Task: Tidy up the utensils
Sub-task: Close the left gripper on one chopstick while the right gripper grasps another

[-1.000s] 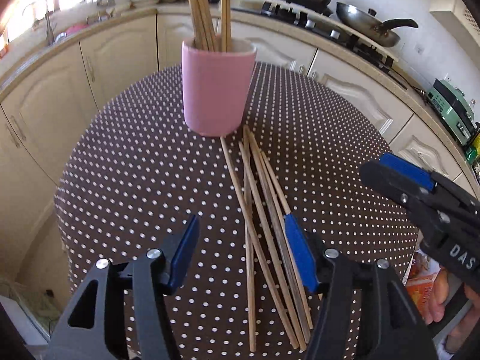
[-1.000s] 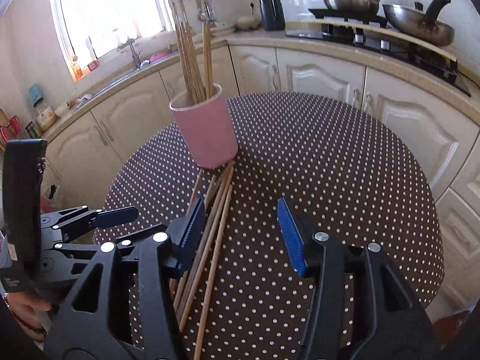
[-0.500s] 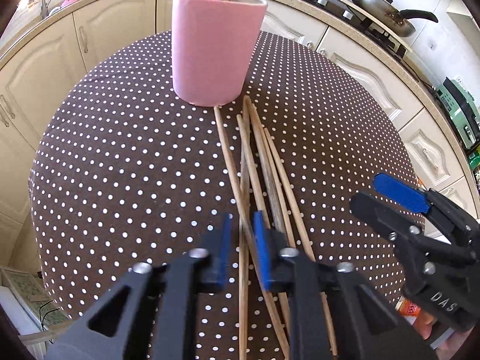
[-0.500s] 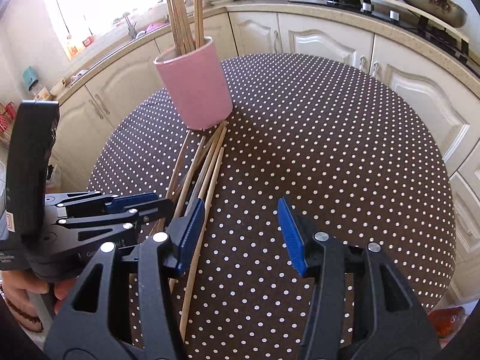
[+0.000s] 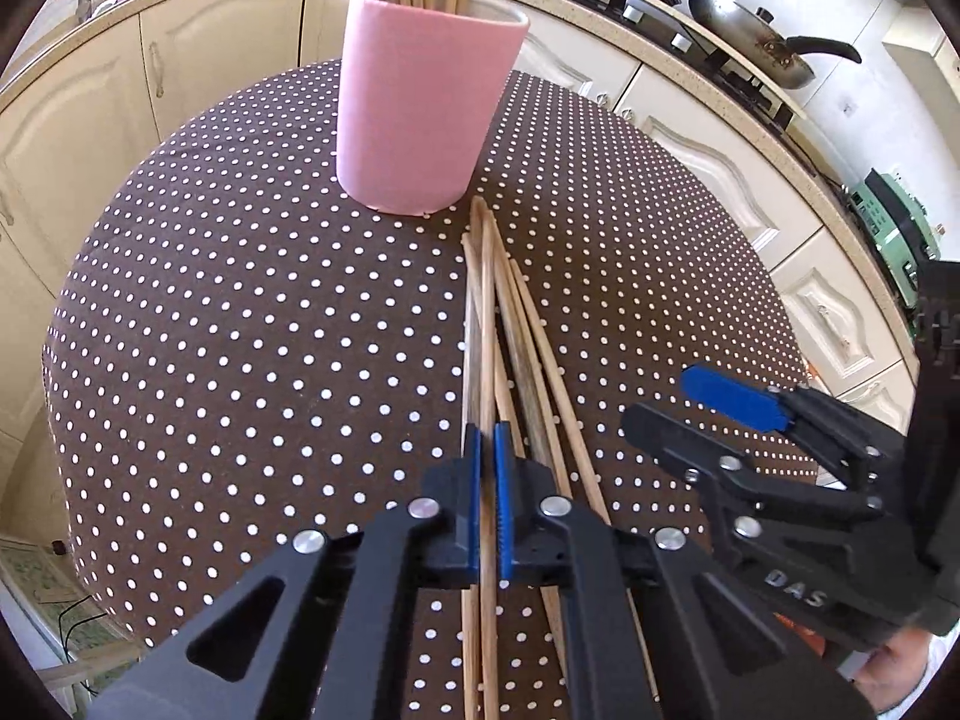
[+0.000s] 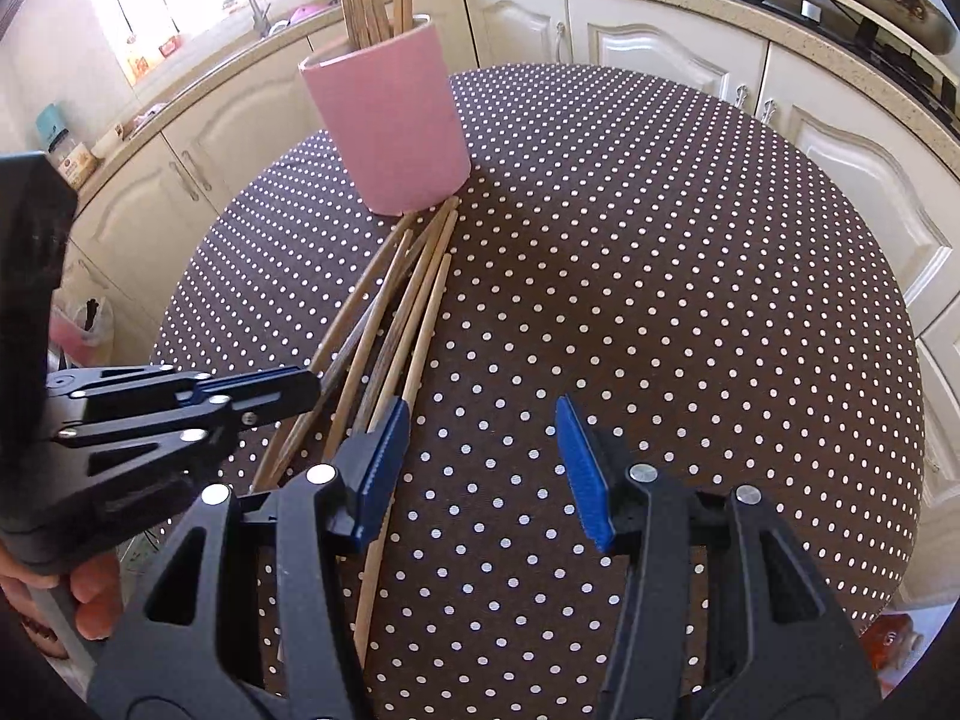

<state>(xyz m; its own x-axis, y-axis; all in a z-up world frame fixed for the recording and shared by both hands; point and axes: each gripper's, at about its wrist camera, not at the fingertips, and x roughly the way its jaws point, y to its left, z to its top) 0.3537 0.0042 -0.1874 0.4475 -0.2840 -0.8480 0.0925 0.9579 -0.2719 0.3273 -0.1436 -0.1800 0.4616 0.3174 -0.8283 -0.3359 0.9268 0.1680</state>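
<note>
Several wooden chopsticks [image 5: 516, 324] [image 6: 402, 312] lie in a loose bundle on the brown polka-dot table [image 5: 240, 300], their far tips by a pink holder [image 5: 420, 102] [image 6: 390, 120] that has more chopsticks standing in it. My left gripper [image 5: 487, 450] is shut on one chopstick near its near end; from the right wrist it shows at the left [image 6: 300, 384]. My right gripper [image 6: 480, 444] hangs open above the cloth just right of the bundle, nothing between its blue pads; it also shows at the right [image 5: 708, 402].
Cream cabinets [image 5: 720, 168] and a worktop ring the round table. A stove with a pot and a pan [image 5: 756, 18] stands at the back right. A sink and window [image 6: 180, 12] are at the back left. A hand [image 6: 90, 594] grips the left tool.
My left gripper went from wide open to shut around one chopstick while lowering toward the bundle. My right gripper sank closer to the table and stayed open.
</note>
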